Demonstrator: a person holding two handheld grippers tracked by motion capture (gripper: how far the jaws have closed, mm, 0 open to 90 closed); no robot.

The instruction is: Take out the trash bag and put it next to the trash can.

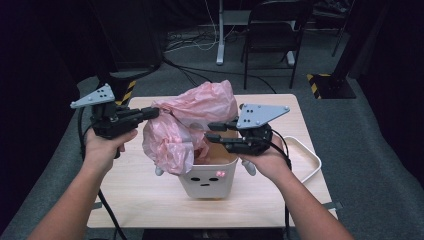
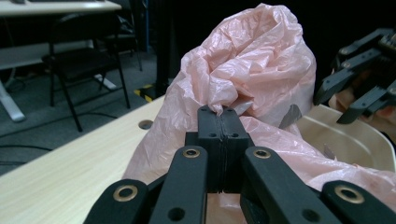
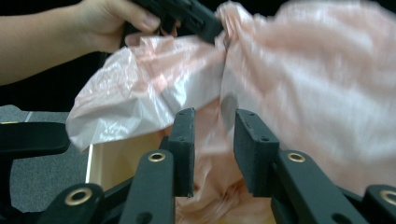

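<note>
The left gripper (image 2: 219, 112) has its two black jaws clamped together on a pinch of the pink plastic bag (image 2: 247, 70), the thin film caught right at the tips and rising in a crumpled peak just beyond them. The right gripper (image 3: 214, 135) stands with its jaws parted, a clear gap between the pads; the bag hangs behind that gap, and I cannot tell whether either pad touches it. Between the two grippers the bag billows up out of a small cream bin (image 1: 207, 182) with a little face drawn on its front, one fold drooping over the bin's rim on the left gripper's side. The bin sits on a pale wooden table (image 1: 135, 200), and a white tray (image 1: 312, 160) lies just beyond the right hand (image 1: 267, 162).
</note>
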